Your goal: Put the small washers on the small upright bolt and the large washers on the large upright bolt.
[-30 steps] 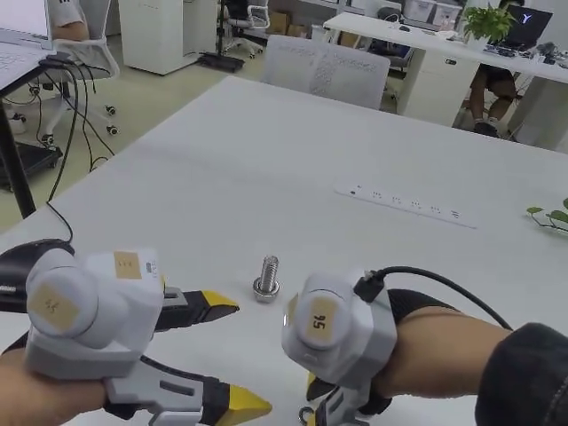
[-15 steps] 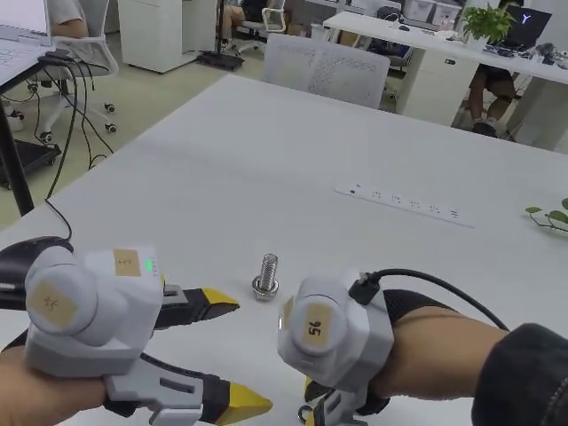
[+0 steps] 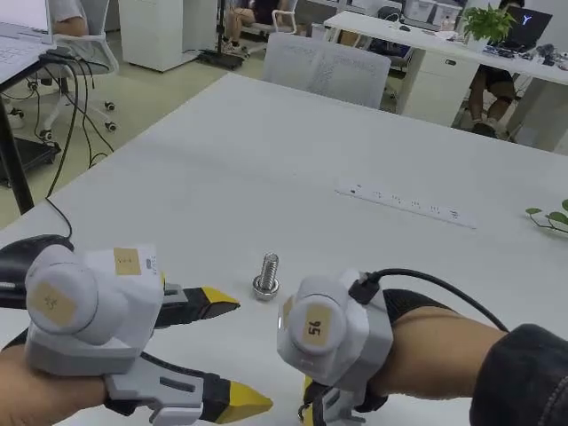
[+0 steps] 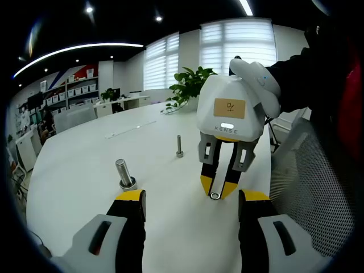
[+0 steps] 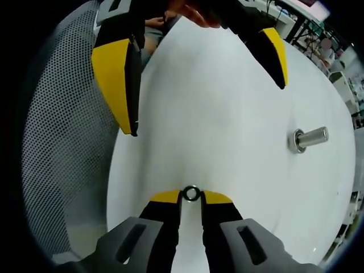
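The large bolt (image 3: 266,275) stands upright on the white table (image 3: 266,160), between and just beyond the two grippers. In the left gripper view it (image 4: 124,173) rises near the left jaw, with the thin small bolt (image 4: 180,147) upright farther back. My right gripper (image 5: 191,197) points down at the table, shut on a small metal washer (image 5: 191,193). The same washer (image 4: 215,195) is pinched at that gripper's yellow tips (image 4: 215,187), right at the table surface. My left gripper (image 3: 235,351) is open and holds nothing, its jaws aimed toward the right gripper (image 3: 308,410).
A white power strip (image 3: 404,202) lies across the far middle of the table. Plant leaves (image 3: 555,215) reach in at the right edge. A black object with a cable (image 3: 27,253) sits at the left. A mesh chair (image 5: 62,142) stands beyond the table's near edge.
The right gripper has dipped slightly lower toward the table. The left gripper and the large bolt stay where they were.
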A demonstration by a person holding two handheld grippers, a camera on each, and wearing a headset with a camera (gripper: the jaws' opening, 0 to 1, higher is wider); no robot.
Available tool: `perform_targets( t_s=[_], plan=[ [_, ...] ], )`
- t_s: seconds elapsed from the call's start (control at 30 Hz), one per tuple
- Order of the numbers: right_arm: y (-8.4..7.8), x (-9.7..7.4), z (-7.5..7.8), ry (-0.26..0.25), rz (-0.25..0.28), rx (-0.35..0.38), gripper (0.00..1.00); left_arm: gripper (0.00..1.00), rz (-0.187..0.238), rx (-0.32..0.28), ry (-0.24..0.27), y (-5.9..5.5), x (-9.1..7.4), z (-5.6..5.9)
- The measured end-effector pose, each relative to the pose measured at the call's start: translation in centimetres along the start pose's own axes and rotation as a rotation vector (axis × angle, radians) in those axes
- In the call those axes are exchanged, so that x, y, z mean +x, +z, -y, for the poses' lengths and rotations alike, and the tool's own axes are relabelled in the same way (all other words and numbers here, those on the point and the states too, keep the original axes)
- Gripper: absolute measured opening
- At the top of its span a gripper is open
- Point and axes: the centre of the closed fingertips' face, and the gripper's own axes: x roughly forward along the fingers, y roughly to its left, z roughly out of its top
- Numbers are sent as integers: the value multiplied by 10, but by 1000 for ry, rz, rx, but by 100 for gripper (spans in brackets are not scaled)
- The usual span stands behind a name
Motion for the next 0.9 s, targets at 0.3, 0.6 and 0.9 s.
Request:
perform_targets(
  t_s=[0.3,0.6,0.9],
  plan=[
    [-1,0,1,-4,3,5,14,65,-1,0,-3,0,1,0],
    [0,0,2,-3,7,7,14,65,-5,-1,-5,-1,2,0],
    [0,0,2,-8,7,3,13,65,-8,-2,-6,-1,2,0]
  ],
)
